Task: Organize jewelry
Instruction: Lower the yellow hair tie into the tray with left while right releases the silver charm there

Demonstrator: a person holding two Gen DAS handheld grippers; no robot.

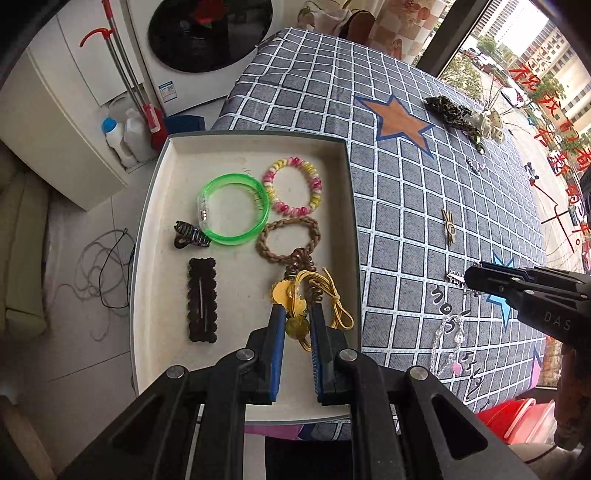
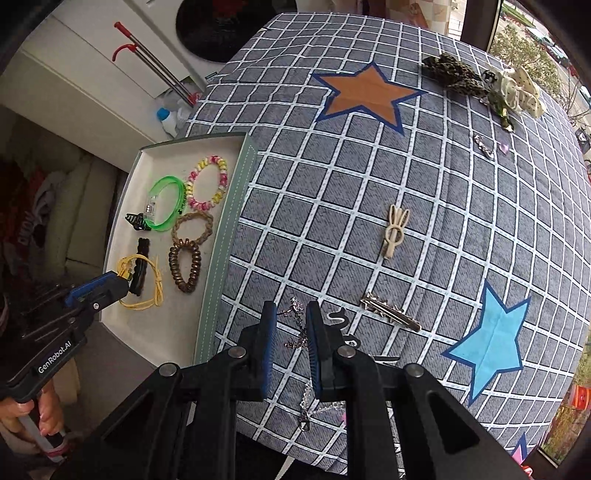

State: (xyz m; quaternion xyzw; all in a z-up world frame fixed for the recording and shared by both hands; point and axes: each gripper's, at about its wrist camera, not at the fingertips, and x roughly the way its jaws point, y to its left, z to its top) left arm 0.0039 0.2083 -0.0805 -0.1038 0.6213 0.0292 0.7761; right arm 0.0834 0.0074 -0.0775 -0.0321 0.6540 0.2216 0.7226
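Observation:
A white tray (image 1: 177, 192) at the table's left edge holds a green bangle (image 1: 232, 208), a pink-yellow bead bracelet (image 1: 291, 191), a braided tan hair tie (image 1: 288, 238), a brown coil tie (image 2: 184, 267), dark clips and a yellow elastic hair tie (image 1: 325, 295). My left gripper (image 1: 298, 314) is open over the tray, its fingers either side of the yellow tie's round bead (image 1: 297, 326). My right gripper (image 2: 291, 314) is open low over a thin silver chain (image 2: 295, 328) on the checked cloth.
Loose on the cloth are a cream hair clip (image 2: 395, 230), a silver barrette (image 2: 391, 312), a clear bead bracelet (image 1: 448, 341), scrunchies (image 2: 480, 83) at the far right and small charms. A washing machine (image 1: 207, 33) and bottles stand beyond the table's left edge.

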